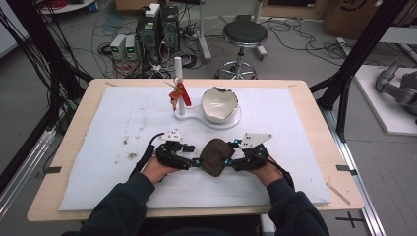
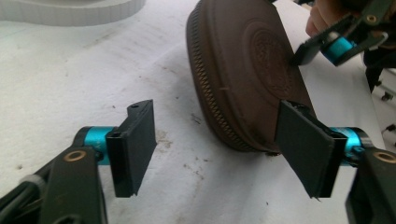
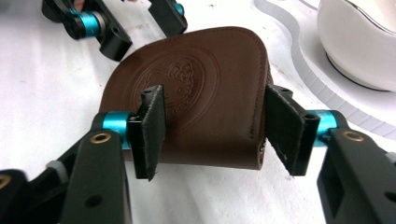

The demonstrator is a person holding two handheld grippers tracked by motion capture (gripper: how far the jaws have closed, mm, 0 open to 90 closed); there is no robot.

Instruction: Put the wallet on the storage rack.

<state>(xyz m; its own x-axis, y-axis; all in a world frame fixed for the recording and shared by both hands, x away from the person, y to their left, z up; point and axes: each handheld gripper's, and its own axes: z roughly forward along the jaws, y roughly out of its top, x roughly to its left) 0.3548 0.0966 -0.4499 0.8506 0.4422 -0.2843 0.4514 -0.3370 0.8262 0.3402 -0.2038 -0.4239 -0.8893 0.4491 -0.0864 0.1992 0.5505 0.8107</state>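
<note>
My white mat (image 1: 123, 147) covers the table; far of centre on it sits the white bowl (image 1: 219, 104). At the near middle lies the brown leather pouch (image 1: 215, 157), flanked by both tools. My right gripper (image 3: 215, 133) straddles the pouch's near edge, pads not pressing. My left gripper (image 2: 219, 149) stands released, one pad touching the pouch's zip edge.

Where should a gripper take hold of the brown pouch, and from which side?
Probably the pouch's straight, stitched end, approached level from the right: it lies flat, and that end is thin enough for the right gripper's fingers. The rounded zipper edge looks bulkier.
</note>
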